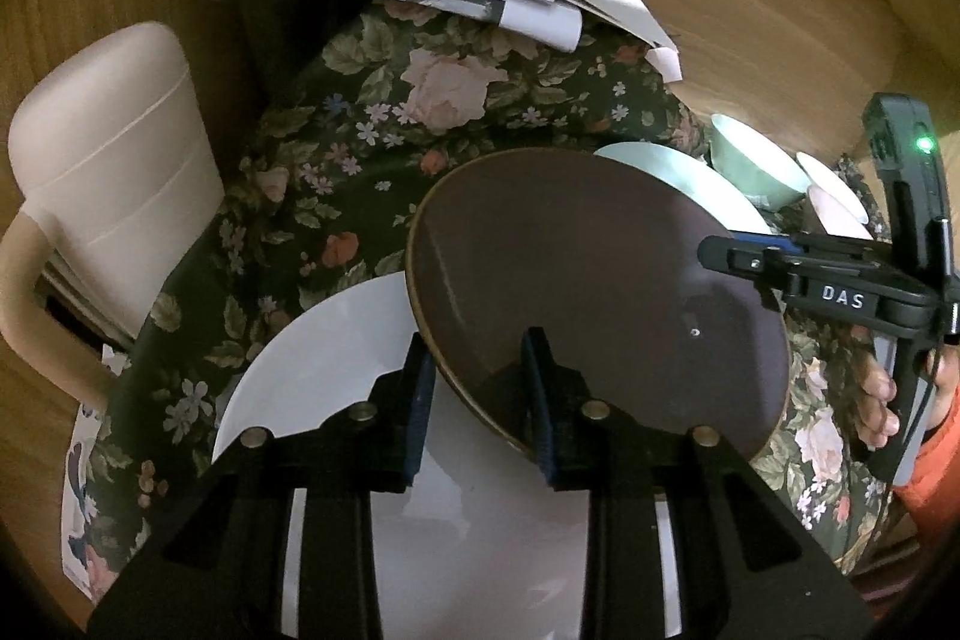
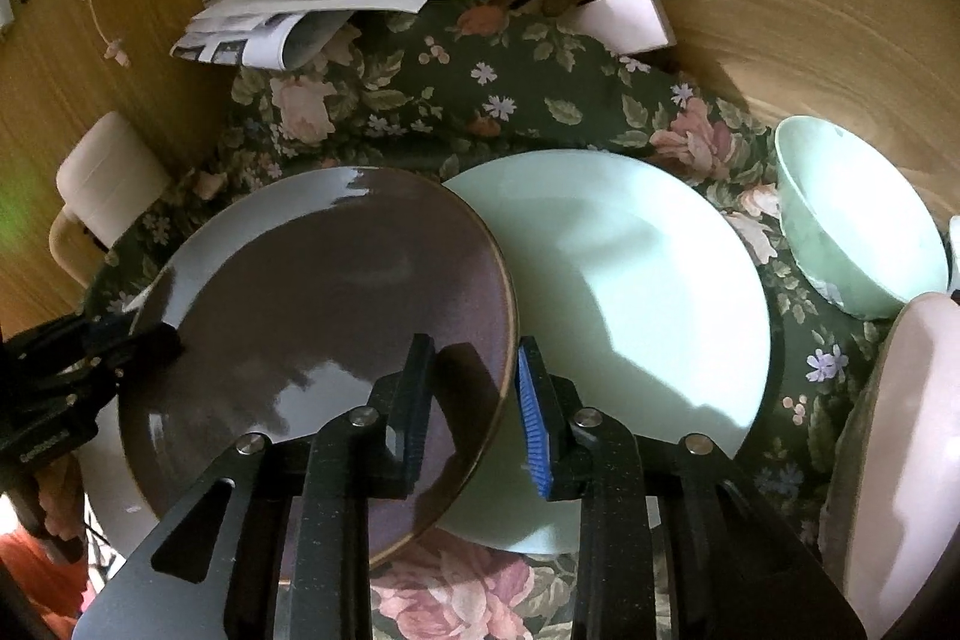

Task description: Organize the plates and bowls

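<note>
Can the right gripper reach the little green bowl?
Probably not right now. The right gripper straddles the brown plate rim, so it looks busy. The green bowl sits uncovered off to the right, beyond the green plate, with nothing blocking it.

Left gripper (image 1: 480, 394) held low, jaws parted, brown plate (image 1: 594, 304) rim straddled between fingers. Right gripper (image 2: 474, 412) likewise parted across opposite rim of same plate, one finger above, one outside. Bare fingers (image 1: 879, 400) wrapped round right gripper's handle, orange sleeve seen at wrist.
</note>
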